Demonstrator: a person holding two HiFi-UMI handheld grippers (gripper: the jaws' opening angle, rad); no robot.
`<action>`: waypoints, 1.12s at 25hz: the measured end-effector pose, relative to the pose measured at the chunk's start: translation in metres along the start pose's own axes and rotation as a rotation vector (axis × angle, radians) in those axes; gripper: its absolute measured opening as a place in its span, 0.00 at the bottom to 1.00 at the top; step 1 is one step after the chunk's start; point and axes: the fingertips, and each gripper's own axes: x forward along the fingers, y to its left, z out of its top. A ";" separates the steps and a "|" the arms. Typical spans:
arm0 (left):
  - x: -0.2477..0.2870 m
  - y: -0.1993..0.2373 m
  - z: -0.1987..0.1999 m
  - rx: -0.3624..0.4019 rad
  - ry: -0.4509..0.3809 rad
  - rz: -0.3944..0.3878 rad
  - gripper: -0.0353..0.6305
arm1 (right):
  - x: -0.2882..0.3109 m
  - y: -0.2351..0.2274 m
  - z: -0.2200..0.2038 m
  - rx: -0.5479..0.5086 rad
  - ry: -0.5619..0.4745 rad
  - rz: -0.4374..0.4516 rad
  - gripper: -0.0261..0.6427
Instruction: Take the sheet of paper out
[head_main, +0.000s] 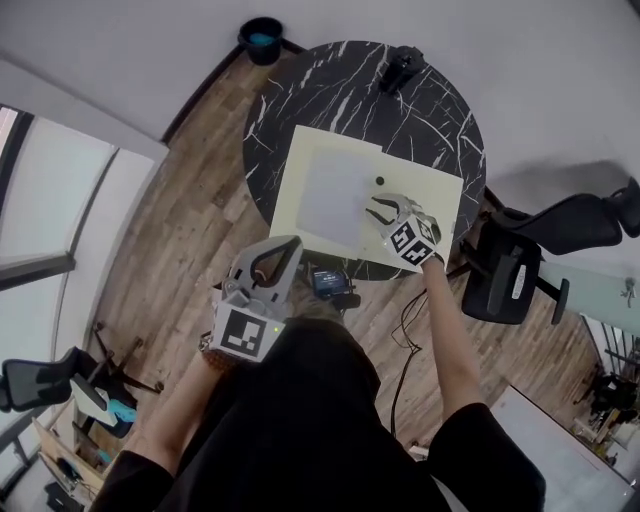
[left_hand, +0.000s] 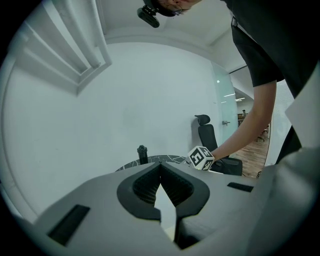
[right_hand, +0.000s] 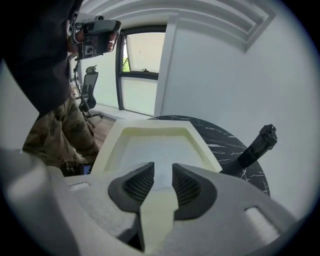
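Jaws of my left tongs (head_main: 284, 248) are pressed together on nothing, and they hang off the table's (head_main: 330, 85) near edge, well apart from the paper. On the table sits the tray (head_main: 440, 195). The sheet (head_main: 335, 198) lies flat in the tray's left part, its long axis running from the table's near edge toward the far edge. My right tongs (head_main: 376, 211) hang over the tray at the sheet's right edge, close to its near-right corner. Their jaws are parted with only paper and tray showing through the gap, nothing pinched. I cannot tell whether the tips touch. The sheet lies left of and just ahead of the right tongs, so the right is the nearer hand. I judge the next move starts at that right edge.
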 end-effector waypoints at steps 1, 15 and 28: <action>0.000 0.000 -0.002 -0.006 0.005 0.004 0.05 | 0.007 -0.001 -0.002 -0.014 0.014 0.017 0.21; 0.000 0.023 -0.016 -0.040 0.052 0.048 0.05 | 0.070 0.014 -0.023 -0.057 0.135 0.138 0.21; -0.006 0.019 -0.022 -0.046 0.069 0.056 0.05 | 0.086 0.016 -0.042 -0.072 0.216 0.144 0.21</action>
